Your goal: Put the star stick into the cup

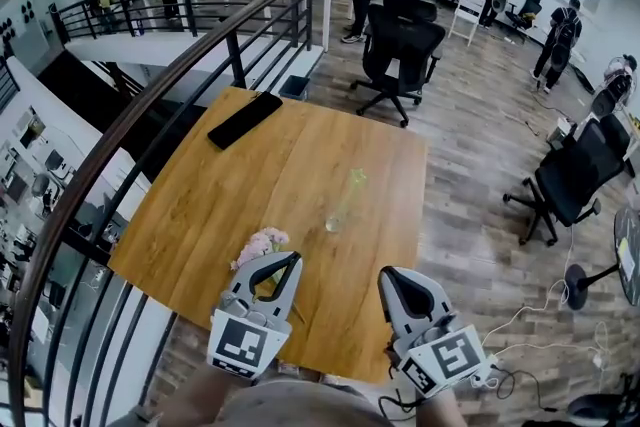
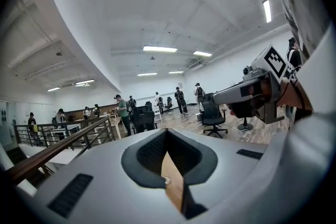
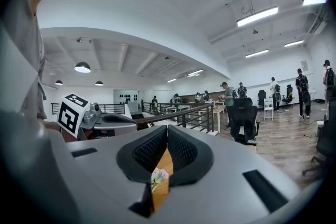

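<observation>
Wooden table (image 1: pixel 200 215) stands beside a dark railing (image 1: pixel 150 95) in an open office. Near its front edge, pink flowers (image 1: pixel 262 243) lie just beside the left gripper (image 1: pixel 295 257), whose jaws are closed on nothing. Mid-table, the star stick (image 1: pixel 355 180) appears to lean inside the clear cup (image 1: pixel 333 223), well apart from the right gripper (image 1: pixel 384 273), also closed and empty.

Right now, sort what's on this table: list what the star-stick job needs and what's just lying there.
For the job:
star stick, apparently already standing in the clear cup
left gripper and right gripper, both shut and empty

Just lying about:
pink flowers
flat black object
</observation>
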The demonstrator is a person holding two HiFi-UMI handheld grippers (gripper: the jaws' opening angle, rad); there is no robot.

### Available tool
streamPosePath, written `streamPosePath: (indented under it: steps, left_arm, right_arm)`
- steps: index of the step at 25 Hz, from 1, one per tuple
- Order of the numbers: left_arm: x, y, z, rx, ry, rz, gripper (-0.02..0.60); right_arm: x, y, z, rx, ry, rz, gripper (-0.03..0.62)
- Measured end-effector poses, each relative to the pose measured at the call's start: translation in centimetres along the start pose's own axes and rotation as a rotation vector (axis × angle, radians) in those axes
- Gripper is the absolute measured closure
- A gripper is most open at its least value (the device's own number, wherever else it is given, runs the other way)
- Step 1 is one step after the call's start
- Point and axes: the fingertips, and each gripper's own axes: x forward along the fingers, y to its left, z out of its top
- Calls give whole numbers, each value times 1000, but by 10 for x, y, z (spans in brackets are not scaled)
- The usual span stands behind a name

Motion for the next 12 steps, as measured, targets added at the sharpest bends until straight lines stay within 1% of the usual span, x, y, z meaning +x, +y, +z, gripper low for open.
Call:
streamPosePath:
  steps: [3,12]
  left_arm:
    - [-1,3,2,-8,-3,6,566]
    - [4,2,9,1,-12,3,566]
  right_arm:
    - [0,2,-1,-4,6,2,562]
    - [1,-2,3,-7,2,10,560]
